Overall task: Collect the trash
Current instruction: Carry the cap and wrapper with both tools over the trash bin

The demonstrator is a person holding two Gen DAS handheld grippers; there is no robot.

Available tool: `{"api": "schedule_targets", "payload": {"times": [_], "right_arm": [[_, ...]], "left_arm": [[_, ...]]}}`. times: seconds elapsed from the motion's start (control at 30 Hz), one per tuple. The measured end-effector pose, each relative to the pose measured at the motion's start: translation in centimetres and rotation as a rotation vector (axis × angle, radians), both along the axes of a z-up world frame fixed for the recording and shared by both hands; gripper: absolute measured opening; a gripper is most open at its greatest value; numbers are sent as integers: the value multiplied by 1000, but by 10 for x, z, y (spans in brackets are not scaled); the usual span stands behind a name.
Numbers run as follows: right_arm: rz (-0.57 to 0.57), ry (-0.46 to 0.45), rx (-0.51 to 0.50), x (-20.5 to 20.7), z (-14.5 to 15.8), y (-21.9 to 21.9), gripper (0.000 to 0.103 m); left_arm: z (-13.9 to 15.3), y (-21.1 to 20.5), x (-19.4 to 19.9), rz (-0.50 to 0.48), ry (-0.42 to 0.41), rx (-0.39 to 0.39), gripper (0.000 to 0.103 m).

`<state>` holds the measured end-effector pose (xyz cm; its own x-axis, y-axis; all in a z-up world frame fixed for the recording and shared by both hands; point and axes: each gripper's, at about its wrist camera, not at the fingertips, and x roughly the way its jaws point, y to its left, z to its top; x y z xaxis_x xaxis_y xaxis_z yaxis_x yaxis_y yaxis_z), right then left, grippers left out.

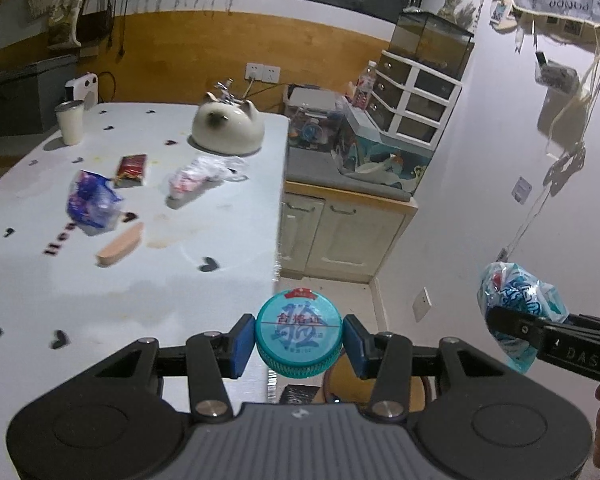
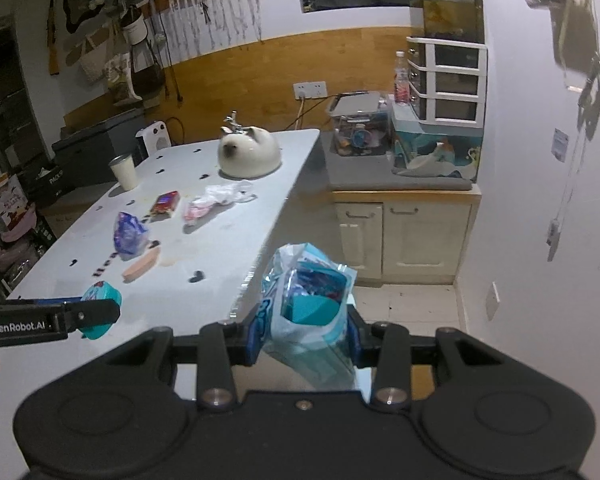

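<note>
Carry step: left hand-held gripper (image 1: pixel 299 338) clenched on teal cap (image 1: pixel 299 332), right hand-held gripper (image 2: pixel 305 330) grasping blue wrapper (image 2: pixel 308 312). Next: find bin, drop both; more trash left on surface (image 1: pixel 132 304).

The left gripper (image 1: pixel 299 340) and right gripper (image 2: pixel 305 330) angle downward side by side, fingers partly closed.

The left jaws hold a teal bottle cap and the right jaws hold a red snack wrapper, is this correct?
Not quite. The right gripper holds a light blue plastic bag, not a red wrapper, as the right wrist view shows. The left gripper does hold the teal cap.
</note>
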<state>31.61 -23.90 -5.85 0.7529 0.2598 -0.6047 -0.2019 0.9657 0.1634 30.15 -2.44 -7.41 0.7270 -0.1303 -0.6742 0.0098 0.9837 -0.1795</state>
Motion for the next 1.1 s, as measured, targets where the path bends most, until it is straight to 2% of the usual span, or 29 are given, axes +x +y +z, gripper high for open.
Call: {"api": "schedule_targets", "payload": {"times": [0.23, 0.53, 0.8, 0.97, 1.1], "right_arm": [[-19, 38, 1, 27, -19, -70, 41], [-122, 125, 10, 53, -57, -146, 41], [-222, 246, 26, 75, -111, -183, 41], [-271, 352, 72, 97, -159, -190, 42], [-277, 442, 109, 118, -199, -182, 42]], "left_arm": [[-20, -63, 34, -31, 42, 0, 48], [-62, -136, 82, -148, 142, -8, 48], [-134, -179, 128, -237, 321, -31, 48], [-185, -187, 150, -255, 433, -19, 48], [-218, -181, 163, -249, 491, -3, 48]]}}
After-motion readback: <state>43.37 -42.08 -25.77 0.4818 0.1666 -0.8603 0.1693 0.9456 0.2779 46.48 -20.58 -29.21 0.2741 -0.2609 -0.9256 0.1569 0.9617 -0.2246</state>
